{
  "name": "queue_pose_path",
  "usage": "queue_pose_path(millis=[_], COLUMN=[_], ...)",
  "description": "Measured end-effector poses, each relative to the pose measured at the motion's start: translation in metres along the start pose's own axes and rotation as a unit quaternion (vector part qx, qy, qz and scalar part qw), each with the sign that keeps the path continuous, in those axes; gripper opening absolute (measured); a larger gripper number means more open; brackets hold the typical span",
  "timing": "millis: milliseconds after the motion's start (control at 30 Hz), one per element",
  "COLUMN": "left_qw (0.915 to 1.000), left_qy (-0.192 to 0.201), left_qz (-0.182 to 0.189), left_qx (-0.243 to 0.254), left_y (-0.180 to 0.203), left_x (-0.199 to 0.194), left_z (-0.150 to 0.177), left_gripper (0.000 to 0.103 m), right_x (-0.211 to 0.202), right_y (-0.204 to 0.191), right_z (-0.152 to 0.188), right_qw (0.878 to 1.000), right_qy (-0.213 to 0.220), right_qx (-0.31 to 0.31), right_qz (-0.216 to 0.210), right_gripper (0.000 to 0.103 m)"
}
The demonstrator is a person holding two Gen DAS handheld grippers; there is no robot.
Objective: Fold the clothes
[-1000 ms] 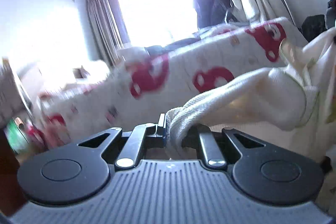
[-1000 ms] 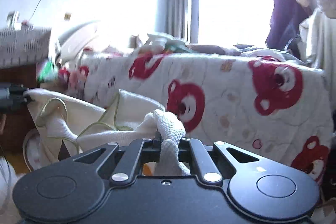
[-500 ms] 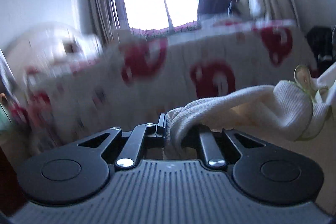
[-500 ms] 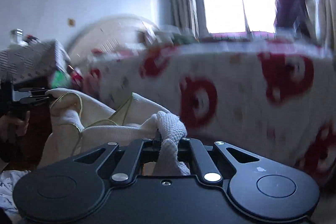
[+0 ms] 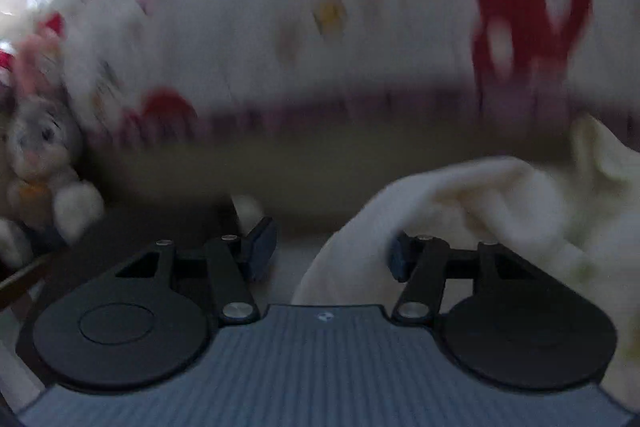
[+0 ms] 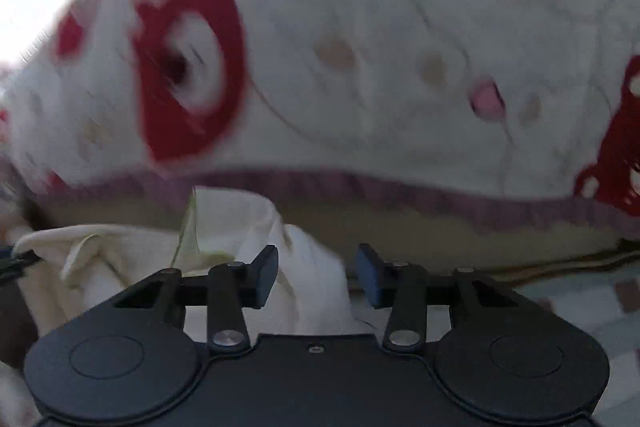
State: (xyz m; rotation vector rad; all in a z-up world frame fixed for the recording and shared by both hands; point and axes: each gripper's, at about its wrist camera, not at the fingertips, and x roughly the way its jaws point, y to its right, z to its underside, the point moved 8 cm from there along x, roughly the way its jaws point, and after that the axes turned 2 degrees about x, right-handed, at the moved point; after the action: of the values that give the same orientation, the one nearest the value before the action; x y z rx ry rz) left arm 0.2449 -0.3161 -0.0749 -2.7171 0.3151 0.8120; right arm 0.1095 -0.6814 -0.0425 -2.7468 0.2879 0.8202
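A cream garment point(image 5: 500, 195) is being released between the opening left tool point(image 5: 328, 251) and right tool point(image 6: 316, 277), stretched sideways below the bed point(image 6: 360, 67).

Pretty soft scene overall. The cream garment point(image 6: 248, 227) looks like thick matt knit cloth, a bit nubbly, with a thin greenish trim. Behind the garment, the bed cover point(image 6: 360, 67) is quilted cotton-looking fabric, matt, printed with red bears. The left gripper point(image 5: 328, 251) and right gripper point(image 6: 316, 275) are matt black plastic with small shiny metal pivot pins and a ribbed body. Left of the garment, a plush bunny point(image 5: 40, 155) looks fuzzy.
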Motion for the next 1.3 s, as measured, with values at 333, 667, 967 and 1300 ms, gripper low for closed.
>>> queue_pose_path(millis=[333,667,967,1300], left_qw=[0.9739,0.8987,0.8700,0.9192], left_qy=[-0.108,-0.124,-0.152,-0.101], left_qz=[0.189,0.416,0.467,0.378], left_qx=[-0.063,-0.060,0.045,0.043], left_y=[0.062,0.187,0.232,0.203], left_x=[-0.024,-0.125,-0.160,-0.150], left_z=[0.142,0.169,0.211,0.191], left_gripper=[0.056,0.061,0.064,0.008], right_x=[0.018,-0.042,-0.057,-0.069], right_y=[0.069,0.031,-0.007,-0.044], right_z=[0.147,0.172,0.188,0.199], right_qw=[0.977,0.963,0.950,0.938], right_qy=[-0.177,-0.193,-0.223,-0.237], right_qx=[0.116,0.138,0.069,-0.032], right_qz=[-0.008,-0.130,-0.206,-0.253], right_gripper=[0.049,0.050,0.050,0.055])
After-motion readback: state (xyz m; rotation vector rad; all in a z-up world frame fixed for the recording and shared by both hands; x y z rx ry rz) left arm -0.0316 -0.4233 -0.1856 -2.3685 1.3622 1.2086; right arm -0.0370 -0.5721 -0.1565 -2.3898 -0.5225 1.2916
